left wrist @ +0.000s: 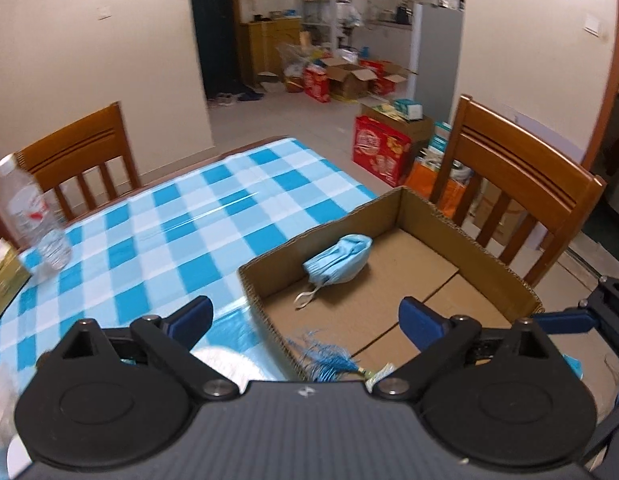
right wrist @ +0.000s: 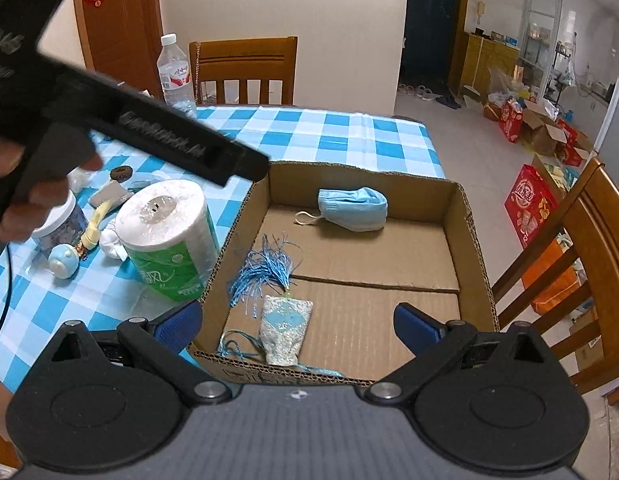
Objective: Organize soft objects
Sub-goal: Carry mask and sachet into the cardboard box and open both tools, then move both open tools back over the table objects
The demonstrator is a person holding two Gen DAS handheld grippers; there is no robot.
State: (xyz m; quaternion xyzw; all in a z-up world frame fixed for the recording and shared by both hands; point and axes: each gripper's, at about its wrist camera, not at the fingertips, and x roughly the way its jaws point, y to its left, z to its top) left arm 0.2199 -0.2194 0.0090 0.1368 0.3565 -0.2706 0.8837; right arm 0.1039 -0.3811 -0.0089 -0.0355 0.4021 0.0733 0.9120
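From your left wrist camera: your left gripper (left wrist: pixel 305 322) hangs with jaws spread wide and empty over the near edge of a shallow cardboard box (left wrist: pixel 494 269) on the blue-and-white checked tablecloth (left wrist: pixel 157 232). A crumpled pale-blue face mask (left wrist: pixel 338 258) lies inside toward the far wall, its white ear loop trailing. Blue tassel threads (left wrist: pixel 327 364) show just past the gripper body.

From your right wrist camera: your right gripper (right wrist: pixel 297 328) is likewise released, holding nothing, above the box's near rim. Below it rests a silvery embroidered sachet (right wrist: pixel 284 330), its shaggy blue tassel fanned out beside it. The mask sits well apart at the back. A wrapped toilet roll (right wrist: pixel 171 236) stands just outside the box's left wall.
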